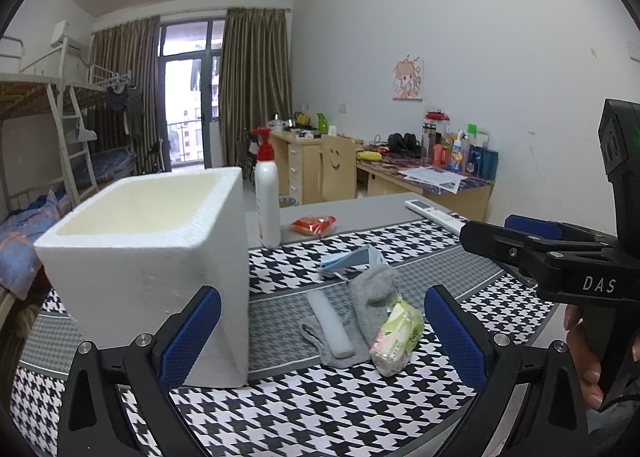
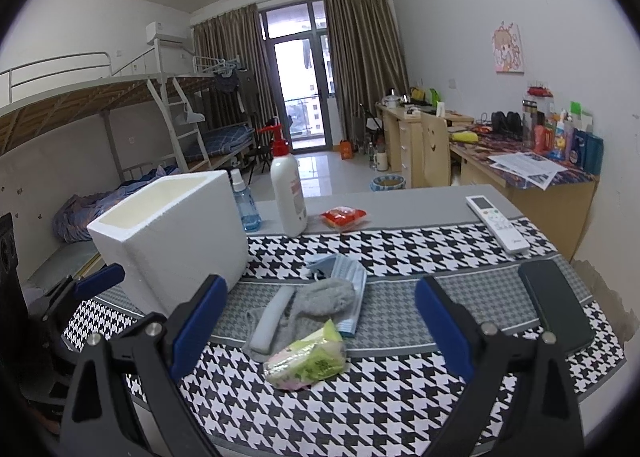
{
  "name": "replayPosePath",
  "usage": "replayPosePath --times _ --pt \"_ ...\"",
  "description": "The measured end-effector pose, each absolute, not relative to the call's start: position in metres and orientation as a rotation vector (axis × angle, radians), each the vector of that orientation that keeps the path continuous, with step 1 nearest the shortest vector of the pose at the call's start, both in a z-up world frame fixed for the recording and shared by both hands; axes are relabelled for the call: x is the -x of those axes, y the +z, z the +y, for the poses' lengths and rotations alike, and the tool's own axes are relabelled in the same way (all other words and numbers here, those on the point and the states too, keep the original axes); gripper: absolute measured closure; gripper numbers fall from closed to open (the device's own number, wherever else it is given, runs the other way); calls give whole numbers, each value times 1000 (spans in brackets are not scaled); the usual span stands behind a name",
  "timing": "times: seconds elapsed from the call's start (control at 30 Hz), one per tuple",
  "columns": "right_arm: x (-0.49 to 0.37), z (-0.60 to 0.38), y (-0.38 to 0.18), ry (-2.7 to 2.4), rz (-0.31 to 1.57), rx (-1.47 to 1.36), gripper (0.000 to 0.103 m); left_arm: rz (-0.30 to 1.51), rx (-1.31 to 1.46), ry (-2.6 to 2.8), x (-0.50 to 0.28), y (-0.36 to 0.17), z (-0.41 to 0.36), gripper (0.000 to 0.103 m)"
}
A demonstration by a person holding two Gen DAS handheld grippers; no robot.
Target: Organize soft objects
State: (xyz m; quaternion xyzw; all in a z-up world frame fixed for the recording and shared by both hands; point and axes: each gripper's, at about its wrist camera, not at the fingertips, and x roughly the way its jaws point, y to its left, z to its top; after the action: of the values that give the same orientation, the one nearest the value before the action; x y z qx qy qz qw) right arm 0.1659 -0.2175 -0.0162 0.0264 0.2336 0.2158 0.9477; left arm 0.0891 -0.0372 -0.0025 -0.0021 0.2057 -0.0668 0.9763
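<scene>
Both views are evenly lit by soft daylight that is let in through the balcony door, where the glass is blown out to near white. Shadows on the table are kept faint and short. Strong fisheye bending is seen at the edges, and the 4 corners are cut off in black. Slight softness is noticed on the foam box close to the lens.

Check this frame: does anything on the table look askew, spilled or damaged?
Nothing is spilled or damaged. The soft items lie in a loose heap beside the foam box: a white foam strip rests across the grey sock, which overlaps the blue face mask; the tissue pack sits against them.
</scene>
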Motion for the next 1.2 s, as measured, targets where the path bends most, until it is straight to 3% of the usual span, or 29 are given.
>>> replayPosePath --times 1.2 --pt "-212 -230 -46 451 601 -47 6 556 12 -86 -145 -41 -66 2"
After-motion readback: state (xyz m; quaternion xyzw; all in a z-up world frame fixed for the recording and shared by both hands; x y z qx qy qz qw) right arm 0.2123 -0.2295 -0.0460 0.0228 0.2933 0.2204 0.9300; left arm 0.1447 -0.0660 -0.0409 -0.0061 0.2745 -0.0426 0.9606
